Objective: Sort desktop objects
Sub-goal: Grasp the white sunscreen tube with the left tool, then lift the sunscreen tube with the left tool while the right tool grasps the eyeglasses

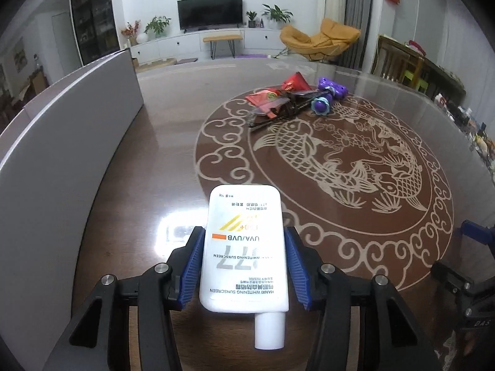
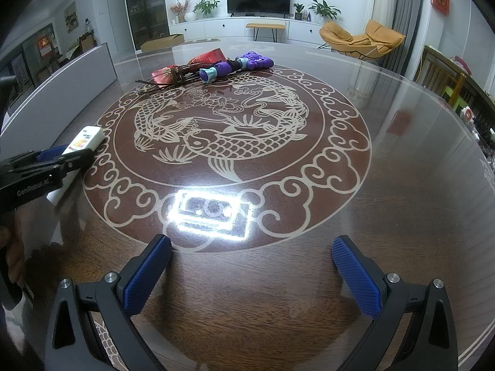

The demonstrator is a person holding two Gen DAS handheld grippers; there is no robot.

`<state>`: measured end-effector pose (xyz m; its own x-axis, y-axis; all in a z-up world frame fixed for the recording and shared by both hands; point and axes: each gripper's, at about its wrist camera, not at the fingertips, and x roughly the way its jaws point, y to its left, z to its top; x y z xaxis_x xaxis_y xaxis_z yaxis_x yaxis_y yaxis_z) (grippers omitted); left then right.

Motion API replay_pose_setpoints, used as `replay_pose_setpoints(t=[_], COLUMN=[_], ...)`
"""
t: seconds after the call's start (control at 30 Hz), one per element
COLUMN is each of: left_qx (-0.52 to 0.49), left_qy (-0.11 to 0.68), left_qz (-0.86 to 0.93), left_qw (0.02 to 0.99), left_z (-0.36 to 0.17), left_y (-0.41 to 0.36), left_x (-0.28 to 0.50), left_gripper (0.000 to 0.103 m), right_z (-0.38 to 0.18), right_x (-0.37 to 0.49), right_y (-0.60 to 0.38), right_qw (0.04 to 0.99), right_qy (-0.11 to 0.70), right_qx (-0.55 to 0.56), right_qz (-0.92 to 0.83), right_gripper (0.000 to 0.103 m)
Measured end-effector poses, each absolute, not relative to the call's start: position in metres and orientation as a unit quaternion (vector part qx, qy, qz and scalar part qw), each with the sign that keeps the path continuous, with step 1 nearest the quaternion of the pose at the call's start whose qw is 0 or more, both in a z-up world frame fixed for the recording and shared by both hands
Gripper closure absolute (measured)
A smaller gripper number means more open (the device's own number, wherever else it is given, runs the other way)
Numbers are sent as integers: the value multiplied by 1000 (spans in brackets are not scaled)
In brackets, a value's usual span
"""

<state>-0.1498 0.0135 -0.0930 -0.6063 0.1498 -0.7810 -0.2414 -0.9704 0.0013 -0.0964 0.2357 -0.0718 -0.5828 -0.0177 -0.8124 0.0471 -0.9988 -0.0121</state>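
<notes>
Far left: a long grey panel [image 1: 62, 142], standing upright along the table's edge, purpose not clear. Next to it, the left gripper [image 1: 244, 266], blue pads [image 1: 191, 266] pressed against both flat sides of one white sunscreen tube [image 1: 244, 247], cap toward the camera, tail end forward. From the right wrist view, the same tube [image 2: 88, 137] seen slanting just over the glossy brown table [image 2: 402, 185], near the grey panel [image 2: 62, 92]; touching the tabletop or held just clear of it, cannot tell.

Centre, beyond the carp medallion [image 1: 334, 160]: the unsorted heap, well apart from both grippers. Counted there: one pair of dark sunglasses [image 1: 275, 109], arms splayed toward the viewer; red foil packets [image 1: 294, 83], at least two, possibly more under the heap; one purple toy [image 1: 332, 88] with a rounded blue-tipped piece [image 1: 320, 105] in front of it, whether joined or a second toy not clear.

Right: the right gripper [image 2: 252, 266], fingers spread wide, nothing between them, hovering low over bare table near the bright lamp reflection [image 2: 210, 211].

Judged progress: early. One item picked and apparently being carried toward the left side; no finished group visible anywhere in view. Left to do: setting the tube down, then sunglasses, packets and toy, each needing its own place.
</notes>
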Motion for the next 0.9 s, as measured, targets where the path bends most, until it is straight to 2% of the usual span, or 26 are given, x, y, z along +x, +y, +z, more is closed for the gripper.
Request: replay_pose_setpoints(t=[0.23, 0.37, 0.5, 0.57, 0.6, 0.77, 0.83, 0.87, 0.9], left_qx=[-430, -430, -430, -430, -430, -430, -430, -430, -430], left_qy=[58, 57, 55, 55, 55, 55, 55, 55, 55], left_qz=[895, 895, 895, 895, 895, 895, 895, 895, 895], left_qw=[107, 108, 108, 107, 107, 107, 107, 107, 107], left_z=[-94, -94, -95, -95, -95, -95, -95, -95, -95], left_y=[15, 14, 14, 14, 14, 14, 13, 14, 13], left_x=[-151, -151, -153, -153, -153, -153, -152, -152, -152], left_gripper=[51, 51, 51, 51, 51, 51, 51, 51, 51], right_z=[-72, -66, -52, -48, -45, -47, -51, -48, -49], right_x=[-96, -115, -194, -233, -253, -307, -318, -321, -326], right_y=[236, 234, 235, 234, 233, 221, 200, 190, 176], right_qw=[17, 57, 80, 70, 58, 7, 2, 3, 22], right_qy=[18, 16, -66, -104, -128, -253, -237, -213, -179], right_qx=[457, 474, 492, 500, 501, 484, 493, 489, 496], right_qz=[-889, -879, -864, -857, -854, -837, -837, -846, -850], right_gripper=[0, 0, 12, 26, 28, 26, 16, 15, 20])
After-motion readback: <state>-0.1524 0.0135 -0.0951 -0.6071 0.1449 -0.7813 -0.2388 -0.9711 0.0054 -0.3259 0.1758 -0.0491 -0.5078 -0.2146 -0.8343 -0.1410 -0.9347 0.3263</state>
